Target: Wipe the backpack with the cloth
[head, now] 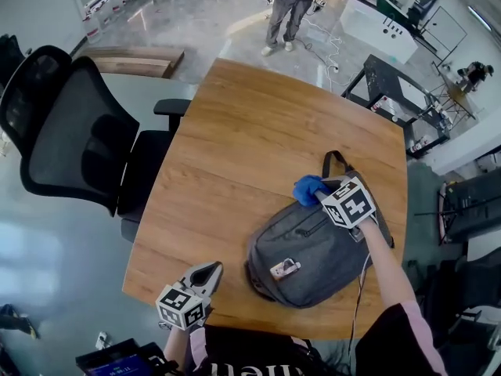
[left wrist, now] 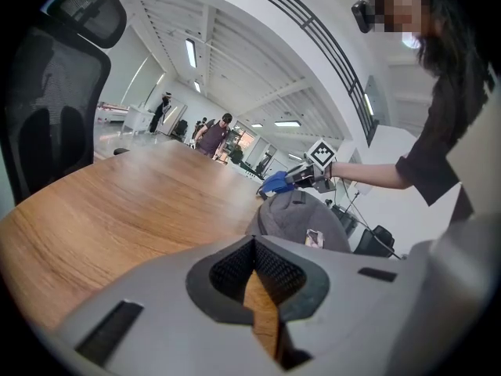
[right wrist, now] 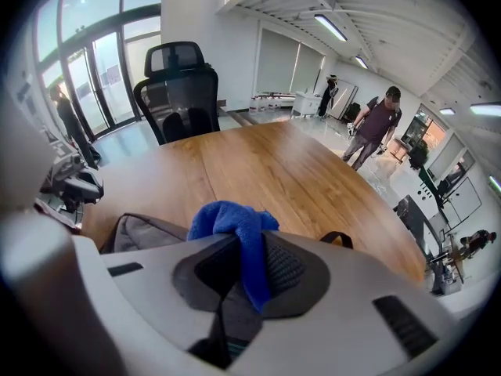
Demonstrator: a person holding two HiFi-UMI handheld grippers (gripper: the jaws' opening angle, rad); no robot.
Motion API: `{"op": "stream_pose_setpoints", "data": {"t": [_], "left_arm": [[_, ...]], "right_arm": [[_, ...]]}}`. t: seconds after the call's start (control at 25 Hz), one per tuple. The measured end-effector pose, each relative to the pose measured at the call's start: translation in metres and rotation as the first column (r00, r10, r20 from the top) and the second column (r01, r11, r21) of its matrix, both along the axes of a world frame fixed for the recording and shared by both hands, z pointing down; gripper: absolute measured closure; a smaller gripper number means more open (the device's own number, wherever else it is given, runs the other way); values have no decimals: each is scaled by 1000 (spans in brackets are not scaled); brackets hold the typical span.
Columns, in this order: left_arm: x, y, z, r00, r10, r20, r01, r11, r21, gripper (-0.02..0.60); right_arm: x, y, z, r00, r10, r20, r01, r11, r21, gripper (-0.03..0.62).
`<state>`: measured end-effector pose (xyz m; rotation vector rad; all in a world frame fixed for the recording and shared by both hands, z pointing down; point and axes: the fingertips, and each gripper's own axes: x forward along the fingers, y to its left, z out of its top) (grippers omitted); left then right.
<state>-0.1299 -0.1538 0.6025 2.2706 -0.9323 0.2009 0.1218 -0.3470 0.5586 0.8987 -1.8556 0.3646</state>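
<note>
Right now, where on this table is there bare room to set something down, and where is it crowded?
The table is bare across its far half, from the backpack to the office chair. Crowded: near right, with backpack, cloth, right gripper.

Left gripper view: table edge, backpack and far gripper

Left gripper [left wrist: 255,245], foreground, grey body: jaws together at the tips, nothing between them, bare wood showing in the slit behind. Wooden table [left wrist: 133,210], rounded edge, running away to the right. Grey backpack [left wrist: 301,222] lying on the table, small tag [left wrist: 315,238] on its near face. Blue cloth [left wrist: 275,182] at the backpack's far top, bunched at the tip of the right gripper [left wrist: 291,178], whose marker cube [left wrist: 320,153] sits above. Bare forearm [left wrist: 368,175] and dark sleeve [left wrist: 430,155] reaching in from the right. Black mesh office chair [left wrist: 55,92] at left. Two people [left wrist: 213,135] standing well beyond the table.
</note>
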Motion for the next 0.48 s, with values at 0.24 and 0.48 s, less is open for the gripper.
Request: {"op": "stream_pose_setpoints", "data": {"t": [0.24, 0.48], "left_arm": [[-24, 12, -9, 1000, -31, 2, 32, 1000, -2, 583], [-29, 20, -5, 999, -36, 5, 36, 999, 4, 583]], "right_arm": [[-52, 29, -8, 998, -50, 39, 50, 999, -4, 525], [-98, 60, -6, 990, -115, 84, 114, 993, 13, 525]]}}
